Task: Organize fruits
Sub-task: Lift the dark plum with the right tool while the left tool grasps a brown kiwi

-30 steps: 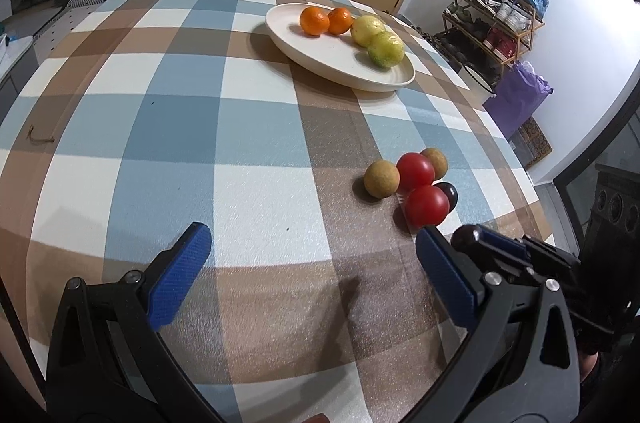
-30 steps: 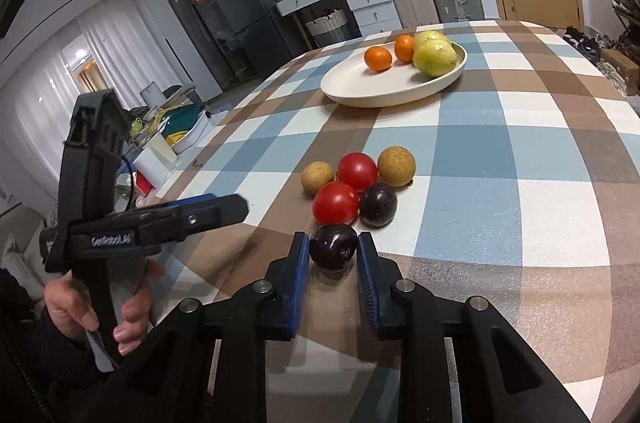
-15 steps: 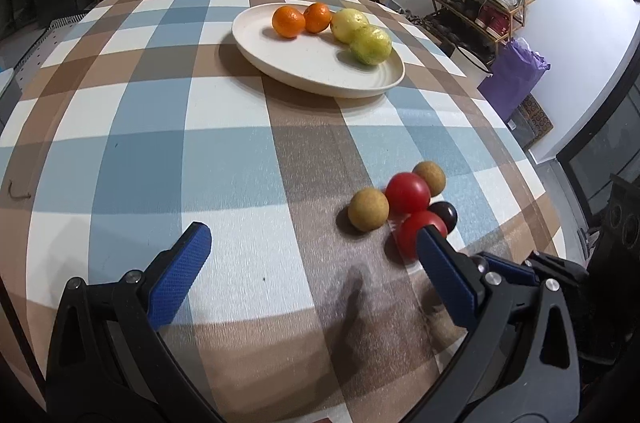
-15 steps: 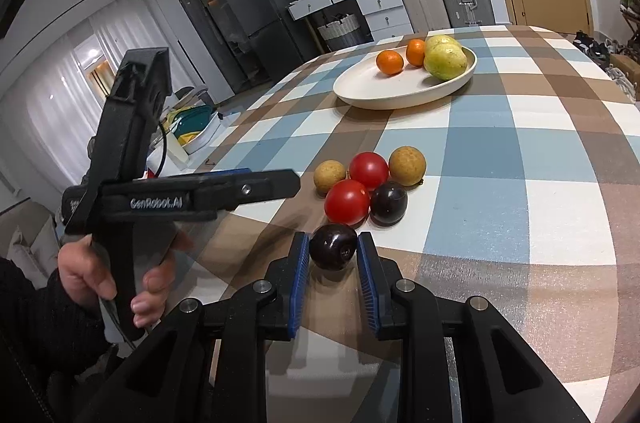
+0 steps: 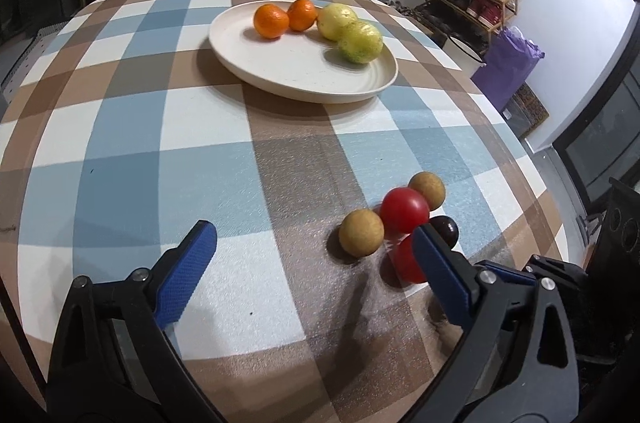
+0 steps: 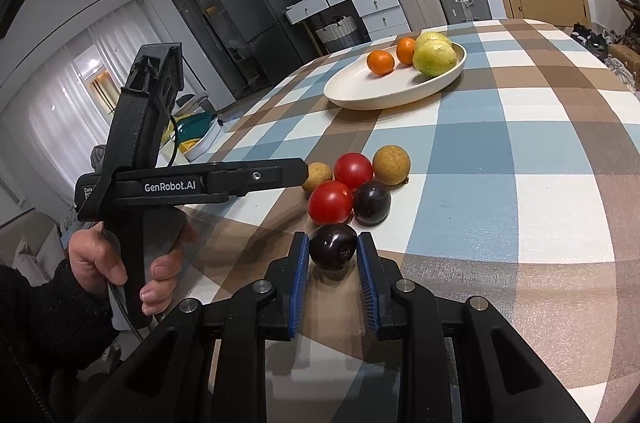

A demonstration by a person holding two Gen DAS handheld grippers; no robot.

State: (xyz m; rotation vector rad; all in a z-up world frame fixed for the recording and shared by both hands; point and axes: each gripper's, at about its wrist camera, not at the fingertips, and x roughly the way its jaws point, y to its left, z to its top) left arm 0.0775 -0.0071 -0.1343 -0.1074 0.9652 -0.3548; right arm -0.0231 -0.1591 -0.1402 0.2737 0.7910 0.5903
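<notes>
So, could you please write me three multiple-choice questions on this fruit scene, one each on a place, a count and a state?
1. Where are the two oranges?
A. On the plate
B. On the tablecloth beside the tomatoes
C. In the right claw

2. How many red tomatoes lie on the tablecloth?
A. One
B. Two
C. Four

3. What is the right claw doing?
A. Standing wide open
B. Gripping a dark plum
C. Gripping a lemon

Answers: 1 A, both sit on the plate; 2 B, two red ones side by side; 3 B, its blue pads press the dark plum from both sides.
</notes>
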